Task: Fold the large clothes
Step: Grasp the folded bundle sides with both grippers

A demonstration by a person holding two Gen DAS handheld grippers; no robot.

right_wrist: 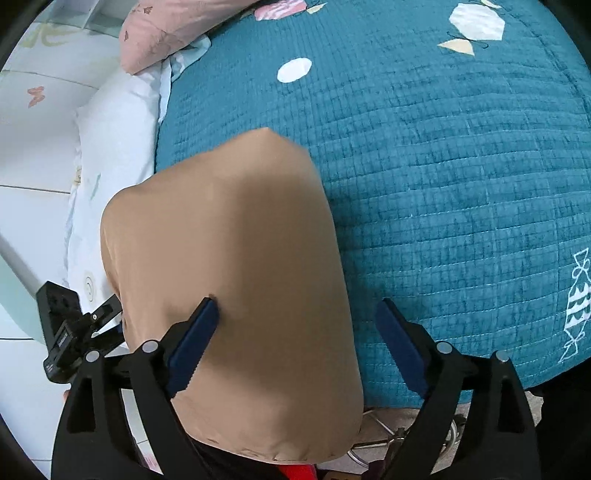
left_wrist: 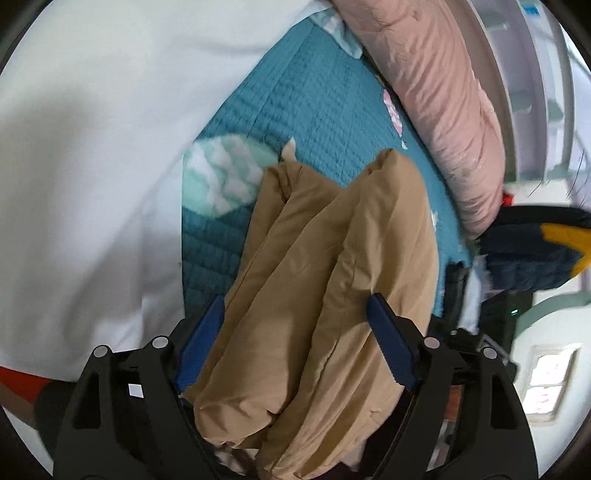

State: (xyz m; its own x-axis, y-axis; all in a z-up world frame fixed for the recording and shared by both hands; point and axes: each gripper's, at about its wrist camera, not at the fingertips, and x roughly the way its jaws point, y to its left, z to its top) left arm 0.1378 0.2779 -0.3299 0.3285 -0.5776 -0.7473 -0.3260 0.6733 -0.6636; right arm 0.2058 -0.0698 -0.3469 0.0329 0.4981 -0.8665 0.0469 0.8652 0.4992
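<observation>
A folded tan garment (left_wrist: 332, 240) lies in long ridges on the teal quilt (left_wrist: 295, 92) of a bed. My left gripper (left_wrist: 295, 332) stands open with its blue pads (left_wrist: 201, 343) on either side of the bundle's near end, and the cloth fills the gap between them. In the right wrist view the same tan garment (right_wrist: 229, 221) is a smooth, blurred mound at the quilt's (right_wrist: 443, 184) left edge. My right gripper (right_wrist: 299, 339) is open: its left finger sits over the cloth, its right finger over bare quilt.
A pink pillow (left_wrist: 443, 92) lies along the far side of the bed, also the pink pillow (right_wrist: 166, 33) at top left. A large white cloth (left_wrist: 92, 166) fills the left. A dark blue and yellow item (left_wrist: 535, 251) sits at right. A black device (right_wrist: 59, 332) hangs beside the bed edge.
</observation>
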